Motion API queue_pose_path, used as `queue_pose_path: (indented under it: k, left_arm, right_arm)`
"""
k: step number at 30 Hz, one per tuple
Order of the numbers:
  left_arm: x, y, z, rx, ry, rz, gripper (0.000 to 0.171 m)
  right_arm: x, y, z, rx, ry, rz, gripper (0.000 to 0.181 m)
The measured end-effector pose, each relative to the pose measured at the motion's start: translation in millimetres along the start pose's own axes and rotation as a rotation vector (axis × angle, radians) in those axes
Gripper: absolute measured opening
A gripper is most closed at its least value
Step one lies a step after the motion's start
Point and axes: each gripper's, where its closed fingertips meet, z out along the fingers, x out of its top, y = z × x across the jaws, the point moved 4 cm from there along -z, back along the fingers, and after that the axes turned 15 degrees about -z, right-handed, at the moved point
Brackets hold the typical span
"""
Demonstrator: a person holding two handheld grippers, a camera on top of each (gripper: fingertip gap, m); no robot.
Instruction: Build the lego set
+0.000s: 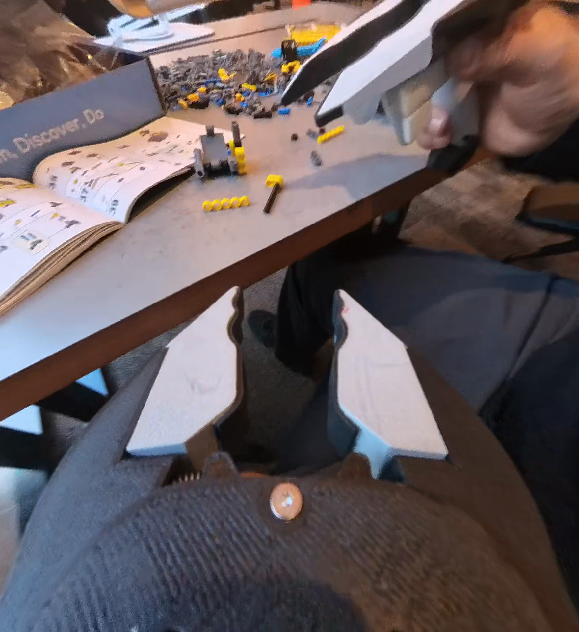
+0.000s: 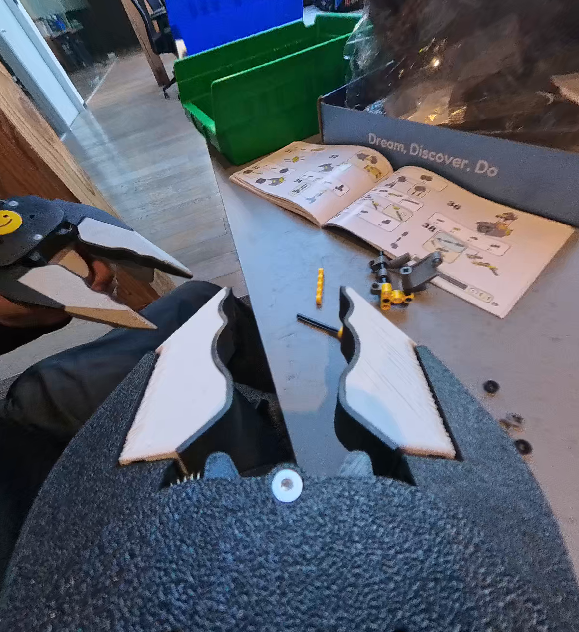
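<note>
My left gripper (image 1: 288, 297) is open and empty, held below the front edge of the grey table (image 1: 178, 256), over a person's lap. It also shows in the right wrist view (image 2: 173, 301), open. My right gripper (image 2: 285, 294) is open and empty, above the table edge; in the left wrist view (image 1: 301, 111) it hovers by the loose pieces. Nearest to it lie a black axle with a yellow end (image 2: 317, 324) and a yellow holed beam (image 2: 319, 285). A small grey and yellow assembly (image 2: 402, 278) stands beside the open instruction booklet (image 2: 400, 212).
A grey cardboard box (image 2: 486, 171) with plastic bags stands behind the booklet. Green bins (image 2: 264, 102) sit at the table's far end. A pile of small grey, blue and yellow pieces (image 1: 233, 82) lies farther back. Small black pieces (image 2: 490, 386) are scattered to the right.
</note>
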Motion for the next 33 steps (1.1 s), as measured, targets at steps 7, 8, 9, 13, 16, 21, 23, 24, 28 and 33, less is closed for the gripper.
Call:
queue_pose_path:
  k: [7, 8, 9, 13, 16, 21, 23, 24, 28, 33]
  left_arm:
    - [7.8, -30.4, -11.8, 0.097, 0.056, 0.071, 0.053]
    - [12.4, -34.2, -10.8, 0.091, 0.07, 0.067, 0.056]
    - [18.2, -35.5, -9.9, 0.071, 0.089, 0.062, 0.056]
    - [32.9, -27.6, 3.6, -0.035, 0.136, 0.028, 0.057]
    - [32.7, -19.0, 16.7, -0.068, 0.124, -0.004, 0.056]
    - [32.3, -8.0, 28.0, -0.044, 0.106, 0.062, 0.05]
    - [30.1, -2.6, 27.5, -0.055, 0.099, 0.057, 0.05]
    - [27.4, -0.3, 26.8, -0.06, 0.091, 0.052, 0.05]
    - [17.0, 10.6, 25.2, -0.068, 0.052, 0.085, 0.051]
    - [21.3, 19.4, 31.9, -0.12, 0.044, 0.117, 0.05]
  right_arm:
    - [8.5, -11.4, 1.4, -0.078, -0.088, -0.113, 0.064]
    - [9.7, -13.0, -1.4, -0.086, -0.089, -0.121, 0.064]
    - [10.1, -14.5, -4.9, -0.092, -0.089, -0.128, 0.065]
    - [6.3, -19.9, -23.7, -0.141, -0.075, -0.173, 0.066]
    - [-6.9, -27.6, -34.4, -0.139, -0.082, -0.201, 0.067]
    - [-35.8, -29.9, -42.5, -0.121, -0.102, -0.217, 0.067]
    - [-41.4, -29.7, -42.3, -0.102, -0.085, -0.183, 0.069]
    - [-42.1, -29.8, -42.2, -0.097, -0.072, -0.172, 0.069]
    - [-42.5, -28.8, -39.0, -0.109, -0.025, -0.151, 0.069]
    - [-44.6, -31.4, -32.0, -0.123, 0.004, -0.148, 0.073]
